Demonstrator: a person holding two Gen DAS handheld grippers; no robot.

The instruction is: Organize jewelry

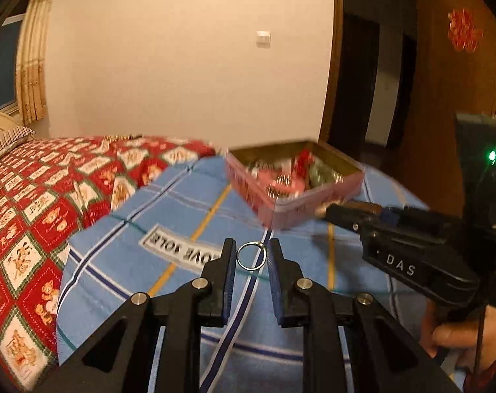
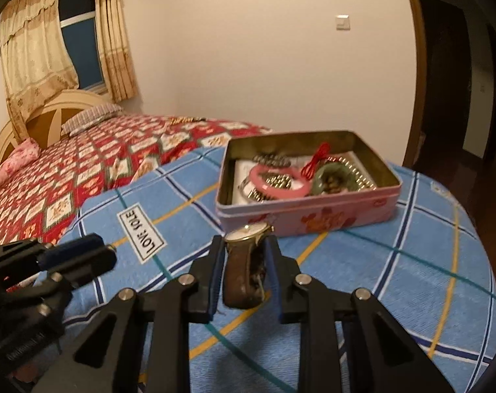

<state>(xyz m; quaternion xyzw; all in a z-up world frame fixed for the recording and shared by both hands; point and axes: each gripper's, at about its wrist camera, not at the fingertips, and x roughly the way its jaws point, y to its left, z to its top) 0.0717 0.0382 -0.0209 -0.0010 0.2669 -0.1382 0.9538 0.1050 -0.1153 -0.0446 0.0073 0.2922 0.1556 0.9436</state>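
Observation:
My left gripper [image 1: 251,252] is shut on a thin silver ring [image 1: 251,255], held above the blue checked cloth. My right gripper [image 2: 244,249] is shut on a wristwatch [image 2: 246,262] with a brown leather strap and a gold-rimmed face. The open pink tin box [image 2: 308,214] stands just beyond the right gripper on the cloth. In it lie a pink bangle [image 2: 277,181], a green jade piece [image 2: 331,177], a red cord [image 2: 316,159] and metal chains. In the left wrist view the tin [image 1: 293,183] is blurred, ahead and to the right, with the right gripper [image 1: 323,211] beside it.
The blue checked cloth [image 2: 378,278] with a "LOVE SOLE" label [image 2: 142,232] covers the near part of a bed. A red patterned quilt [image 2: 84,170] lies to the left. A headboard [image 2: 45,118], pillows and a curtained window stand at the far left. A dark doorway is at the right.

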